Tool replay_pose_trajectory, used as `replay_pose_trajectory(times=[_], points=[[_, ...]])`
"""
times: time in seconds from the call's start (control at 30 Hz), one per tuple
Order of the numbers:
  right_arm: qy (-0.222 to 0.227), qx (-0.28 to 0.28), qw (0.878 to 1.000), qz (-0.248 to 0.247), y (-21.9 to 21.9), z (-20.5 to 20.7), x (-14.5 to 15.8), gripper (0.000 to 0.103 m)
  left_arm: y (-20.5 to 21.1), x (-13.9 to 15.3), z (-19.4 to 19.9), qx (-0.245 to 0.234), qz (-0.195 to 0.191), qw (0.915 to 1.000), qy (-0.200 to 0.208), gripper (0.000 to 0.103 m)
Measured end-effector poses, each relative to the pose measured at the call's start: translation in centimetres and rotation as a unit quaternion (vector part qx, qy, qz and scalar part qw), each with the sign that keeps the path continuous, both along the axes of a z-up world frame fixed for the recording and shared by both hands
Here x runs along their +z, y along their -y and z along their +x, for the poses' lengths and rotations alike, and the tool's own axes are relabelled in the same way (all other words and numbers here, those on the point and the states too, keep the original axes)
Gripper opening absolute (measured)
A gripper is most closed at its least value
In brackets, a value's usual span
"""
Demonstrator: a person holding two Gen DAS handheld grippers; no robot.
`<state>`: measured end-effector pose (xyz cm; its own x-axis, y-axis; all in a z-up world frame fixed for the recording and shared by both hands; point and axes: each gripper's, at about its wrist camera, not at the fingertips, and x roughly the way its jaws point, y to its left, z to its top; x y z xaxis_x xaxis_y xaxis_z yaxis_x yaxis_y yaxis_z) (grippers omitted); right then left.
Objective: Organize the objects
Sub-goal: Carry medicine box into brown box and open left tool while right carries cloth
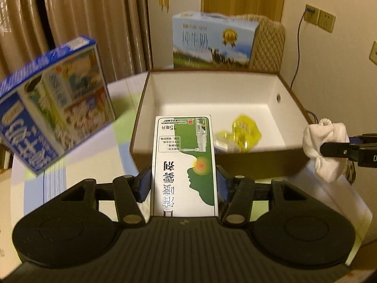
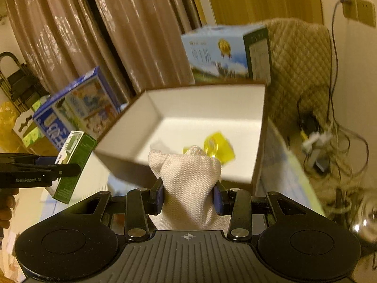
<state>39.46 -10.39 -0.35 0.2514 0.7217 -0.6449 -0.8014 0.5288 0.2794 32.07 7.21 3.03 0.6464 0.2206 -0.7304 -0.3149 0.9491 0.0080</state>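
My left gripper (image 1: pixel 183 184) is shut on a white and green medicine box (image 1: pixel 185 165), held just over the near wall of the open white storage box (image 1: pixel 212 89). The same medicine box (image 2: pixel 73 162) shows at the left in the right wrist view, in the left gripper (image 2: pixel 63 169). My right gripper (image 2: pixel 188 195) is shut on a bunched white cloth (image 2: pixel 186 184) above the storage box's near rim (image 2: pixel 122 155). That cloth (image 1: pixel 326 146) and the right gripper (image 1: pixel 329 149) appear at the right edge of the left wrist view. A yellow packet (image 1: pixel 245 133) (image 2: pixel 219 146) lies inside the storage box.
A blue milk carton box (image 1: pixel 54 118) (image 2: pixel 77 108) stands at the left on the table (image 1: pixel 77 179). A larger light-blue carton (image 1: pixel 212 40) (image 2: pixel 223 54) stands behind the storage box, beside a quilted chair (image 1: pixel 268 44) (image 2: pixel 299 70). Curtains hang behind. Cables (image 2: pixel 329 141) trail on the floor at right.
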Motion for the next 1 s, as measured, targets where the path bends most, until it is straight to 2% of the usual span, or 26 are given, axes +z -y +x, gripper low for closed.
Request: replay_pose_trajectory(times=[0.17,0.3,0.63,1.0], points=[[0.013,-0.004,1.0,-0.001,-2.5,2.4,0.6,0.037,-1.5,0.4,3.9,0.002,0.004,1.0,0.004,0.05],[0.019,-0.007,1.0,-0.01,-4.0,4.4,0.2,0.037,-3.0,-0.4,7.0,0.006,0.007,0.9999,-0.008,0.05],[0.008,-0.01,0.998,-0.055,-7.7,7.1,-2.8,0.037,-5.4,-4.7,13.4,0.011,0.01,0.9968,-0.078,0.05],[0.003,-0.006,0.995,-0.102,-9.4,8.2,-5.3,0.037,-5.3,-9.0,16.2,-0.007,0.022,0.9888,-0.147,0.05]])
